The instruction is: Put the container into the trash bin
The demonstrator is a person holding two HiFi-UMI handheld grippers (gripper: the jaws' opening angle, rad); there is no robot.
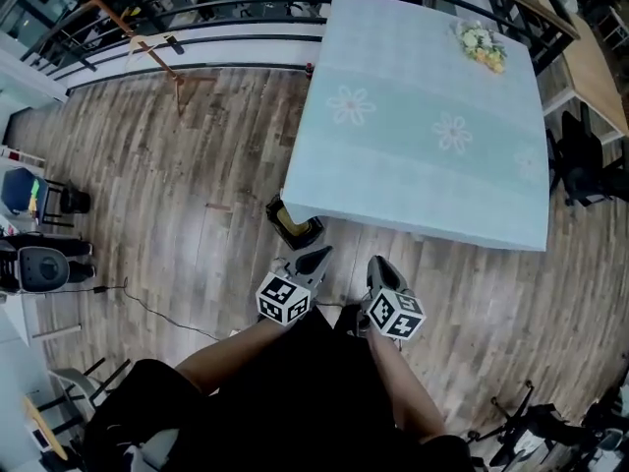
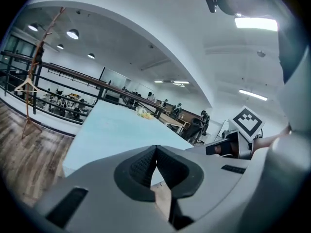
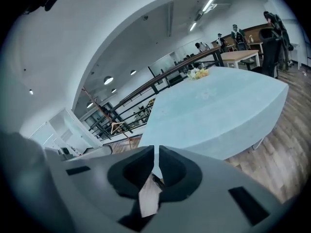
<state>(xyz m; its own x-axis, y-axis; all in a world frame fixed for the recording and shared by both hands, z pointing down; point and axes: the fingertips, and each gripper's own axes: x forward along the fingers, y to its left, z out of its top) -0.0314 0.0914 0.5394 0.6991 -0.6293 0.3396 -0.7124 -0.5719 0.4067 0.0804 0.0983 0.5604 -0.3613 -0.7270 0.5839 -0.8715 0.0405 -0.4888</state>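
Note:
A small black trash bin (image 1: 295, 226) stands on the wood floor at the near left corner of the table (image 1: 432, 136); something yellowish shows inside it. I cannot make out a separate container in any view. My left gripper (image 1: 316, 257) (image 2: 155, 152) hovers just this side of the bin, jaws shut tip to tip and empty. My right gripper (image 1: 377, 265) (image 3: 156, 152) is beside it on the right, its jaws a thin slit apart with nothing between them. Both are held close to the person's body.
The table wears a light blue cloth with a flower bunch (image 1: 482, 45) at its far right corner. A wooden coat stand (image 1: 157, 52) and a railing (image 1: 197, 8) are at the back left. A black chair (image 1: 585, 160) is right, a cable (image 1: 147, 308) lies left.

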